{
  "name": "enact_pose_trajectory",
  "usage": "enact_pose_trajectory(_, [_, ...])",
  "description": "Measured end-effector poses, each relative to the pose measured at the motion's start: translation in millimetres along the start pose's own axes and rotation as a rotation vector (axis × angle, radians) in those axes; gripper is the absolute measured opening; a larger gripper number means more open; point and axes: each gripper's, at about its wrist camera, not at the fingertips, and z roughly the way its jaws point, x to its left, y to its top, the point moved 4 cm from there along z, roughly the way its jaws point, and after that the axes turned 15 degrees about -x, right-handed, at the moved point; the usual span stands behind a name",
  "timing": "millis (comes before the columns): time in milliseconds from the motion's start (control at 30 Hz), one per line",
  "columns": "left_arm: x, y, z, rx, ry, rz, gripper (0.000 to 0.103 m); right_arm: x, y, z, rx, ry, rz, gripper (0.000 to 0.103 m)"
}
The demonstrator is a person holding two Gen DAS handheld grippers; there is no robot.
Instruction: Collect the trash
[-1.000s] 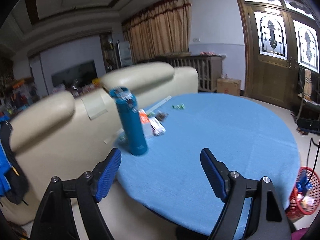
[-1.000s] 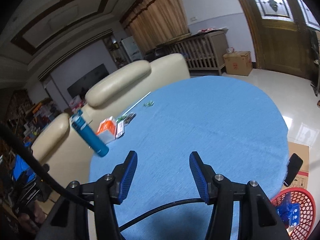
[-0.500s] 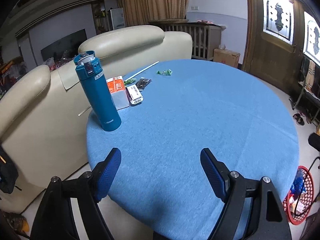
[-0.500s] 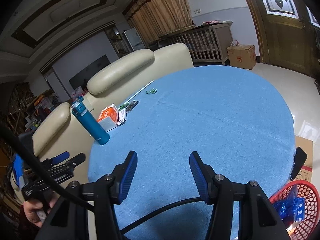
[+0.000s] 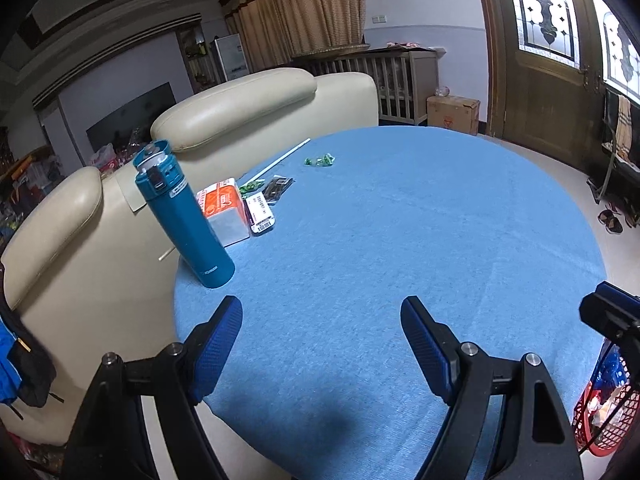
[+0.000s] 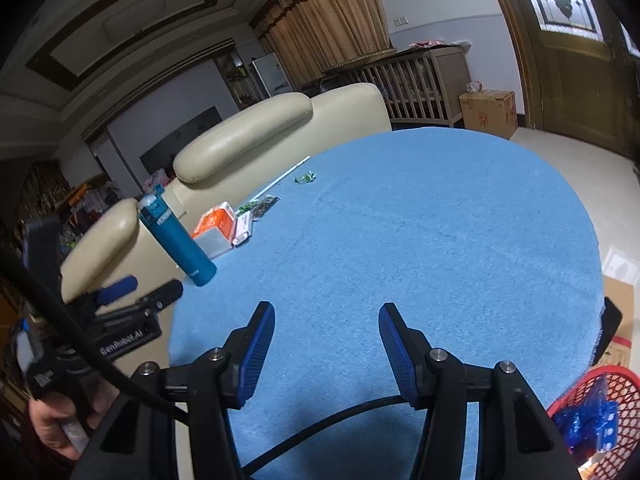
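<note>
Left wrist view: both tongs hover spread and empty at the near edge of the blue table [image 5: 420, 240].
Left tongs [image 5: 320, 344] and right tongs [image 6: 326, 344] hold nothing, likely poised to reach; the green wrappers [image 5: 319, 160] lie far across, past the bottle [image 5: 182, 216] and orange box [image 5: 220, 200], well apart from the red basket [image 6: 592, 412] on the floor at right.

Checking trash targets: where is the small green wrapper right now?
In the left wrist view, the green wrapper lies on the blue table's far side, just right of the white stick.
</note>
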Motion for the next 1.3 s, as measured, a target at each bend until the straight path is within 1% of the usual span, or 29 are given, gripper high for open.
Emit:
enact_pose_trajectory(167, [-9, 1, -5, -0.004, -0.005, 0.016, 0.082, -3, -2, -2, -0.012, -0.012, -0.005, 0.058])
enact_pose_trajectory(500, [-18, 0, -15, -0.002, 0.005, 0.014, 0.082, -6, -9, -8, -0.026, -0.089, -0.059, 0.058])
enact_pose_trajectory(733, [-15, -1, -24, -0.014, 0.005, 0.006, 0.082, -3, -14, -12, -0.019, -0.088, -0.063, 0.058])
enact_pose_trajectory(1100, [-11, -3, -37, -0.026, 0.008, -0.011, 0.082, -2, -13, -18, -0.03, -0.134, -0.07, 0.06])
enact_pose_trajectory(1300, [-13, -1, -47, -0.044, -0.003, -0.015, 0.082, 4, -12, -24, -0.046, -0.146, -0.103, 0.06])
